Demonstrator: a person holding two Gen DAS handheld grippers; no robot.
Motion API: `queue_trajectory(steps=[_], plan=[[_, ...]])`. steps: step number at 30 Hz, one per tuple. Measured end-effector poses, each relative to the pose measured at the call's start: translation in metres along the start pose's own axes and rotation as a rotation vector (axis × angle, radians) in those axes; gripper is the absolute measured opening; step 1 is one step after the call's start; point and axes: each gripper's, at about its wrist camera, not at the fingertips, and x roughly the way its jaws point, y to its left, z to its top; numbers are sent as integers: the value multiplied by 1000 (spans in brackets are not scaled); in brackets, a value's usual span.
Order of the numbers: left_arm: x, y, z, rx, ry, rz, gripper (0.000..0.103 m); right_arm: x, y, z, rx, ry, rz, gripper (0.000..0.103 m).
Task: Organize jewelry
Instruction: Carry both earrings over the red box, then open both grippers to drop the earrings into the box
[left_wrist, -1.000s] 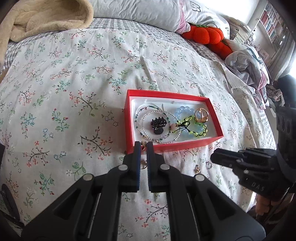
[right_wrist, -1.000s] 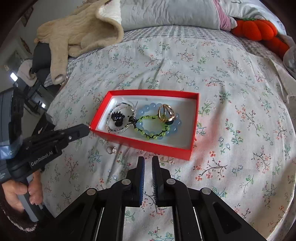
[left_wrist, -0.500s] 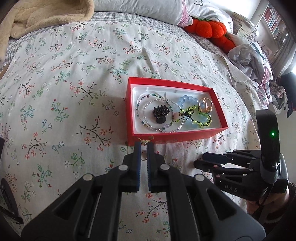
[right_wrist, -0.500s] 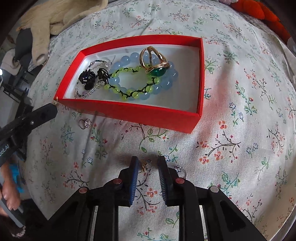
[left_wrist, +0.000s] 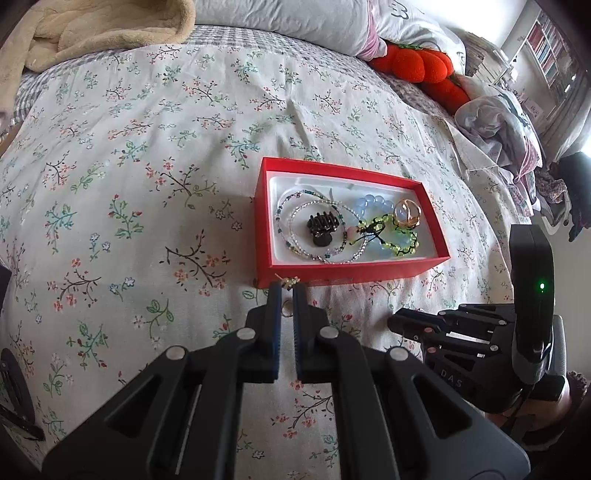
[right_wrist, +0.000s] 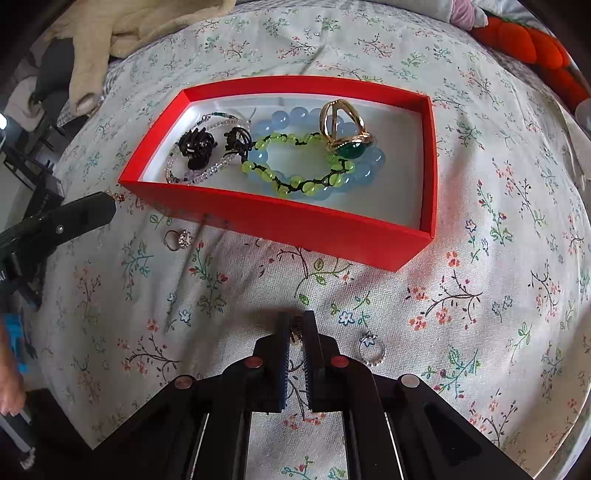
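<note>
Your right tool (right_wrist: 295, 332) has just closed its jaws on a small gold-coloured earring (right_wrist: 296, 333) lying on the floral bedspread (right_wrist: 480, 295); half a second ago the jaws stood spread around it, lower than a second ago. The pads now pinch the piece, so the pickup is made and the lift into the box is the next step. Your left tool (left_wrist: 287, 291) has not shifted over the last second: its jaws are pressed together on a small gold stud earring (left_wrist: 287, 283), held just outside the near wall of the open red cardboard box (left_wrist: 351, 271).

Inside the box lie a clear beaded bracelet (left_wrist: 325, 236), a black claw hair clip (left_wrist: 322, 229), a pale blue bead bracelet (right_wrist: 354, 162), a green bead bracelet (right_wrist: 295, 162) and a gold ring with a green stone (right_wrist: 345, 129).

The right wrist view shows two loose pieces still on the bedspread: a silver stone-set ring (right_wrist: 179, 239) near the box's left corner and a silver ring (right_wrist: 371, 349) just beside your right tool. In the left wrist view the first is half hidden between the jaws, probably the same ring, and the second does not show. Only the left wrist view shows your right tool from outside (left_wrist: 395, 322), well short of the box.
</note>
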Motion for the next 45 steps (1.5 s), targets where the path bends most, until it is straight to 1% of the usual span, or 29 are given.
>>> queue_trajectory(steps=[6,13,16,19,26,28,30,34,37,39,45], plan=[[-7,2,4,-28,-29,-39,7,-23,-7,5,39,-53,53,6],[-8,-2,12,-41,-62,-81,7,-55,-16,7,83,-146,112,7],[-3,-4,16,-52,-62,-100,7,-60,-22,14,111,-171,125,7],[5,-6,19,-58,-55,-99,7,-61,-32,19,146,-181,131,7],[18,-11,23,-59,-50,-78,7,-57,-48,26,192,-180,133,7],[18,-12,23,-61,-51,-79,9,-56,-49,26,195,-179,131,7],[16,-13,23,-56,-54,-74,15,-56,-50,26,196,-179,130,7],[11,-15,21,-40,-58,-54,15,-57,-50,28,192,-190,132,7],[4,-15,18,-23,-65,-24,20,-57,-48,32,188,-200,134,7],[1,-14,17,-17,-67,4,25,-56,-45,34,185,-204,140,7],[-5,-4,12,-9,-61,66,29,-51,-35,41,171,-213,150,7]])
